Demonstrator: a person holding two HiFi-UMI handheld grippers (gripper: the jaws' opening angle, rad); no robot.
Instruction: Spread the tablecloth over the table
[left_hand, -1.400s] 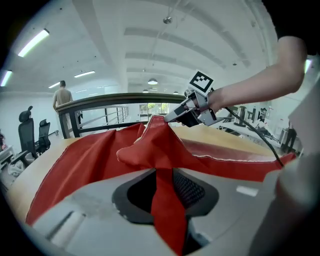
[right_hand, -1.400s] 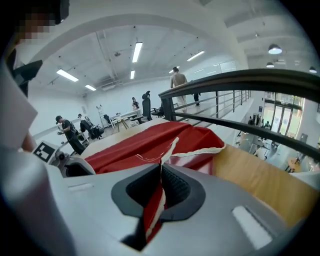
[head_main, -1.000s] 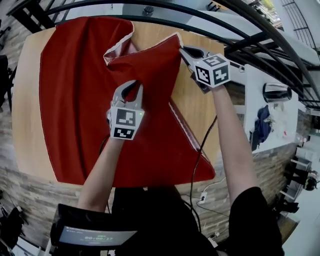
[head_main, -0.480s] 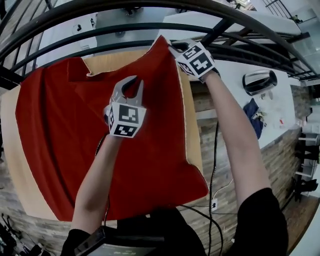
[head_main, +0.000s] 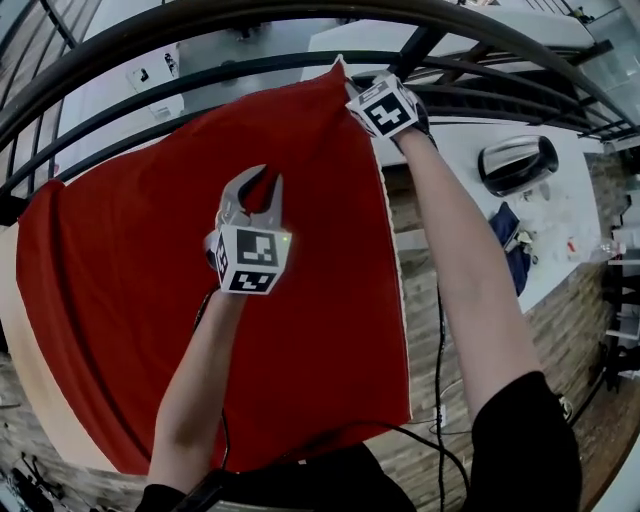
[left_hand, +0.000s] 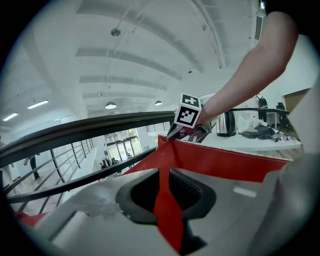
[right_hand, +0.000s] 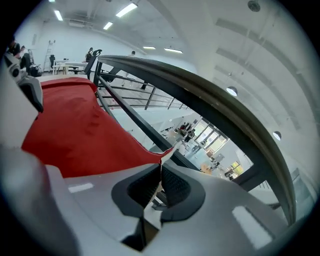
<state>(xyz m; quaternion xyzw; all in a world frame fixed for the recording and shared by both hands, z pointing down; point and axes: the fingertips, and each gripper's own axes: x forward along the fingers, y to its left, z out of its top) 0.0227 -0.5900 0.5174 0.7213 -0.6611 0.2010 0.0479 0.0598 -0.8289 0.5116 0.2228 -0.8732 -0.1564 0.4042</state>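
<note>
A red fabric tablecloth (head_main: 130, 300) covers most of the light wooden table (head_main: 28, 385). At the far right corner the right gripper (head_main: 352, 88) pinches the cloth's corner between closed jaws. The left gripper (head_main: 258, 178) has its jaws opening around a cloth fold mid-table.

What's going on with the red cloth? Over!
Right claw shut on cloth corner, far side. Left claw opening, cloth fold between its jaws. Cloth covers most of table. Railing right behind far edge.

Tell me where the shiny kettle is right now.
In the head view, the kettle sits at the right on a white counter, right of the red tablecloth and the right forearm.
</note>
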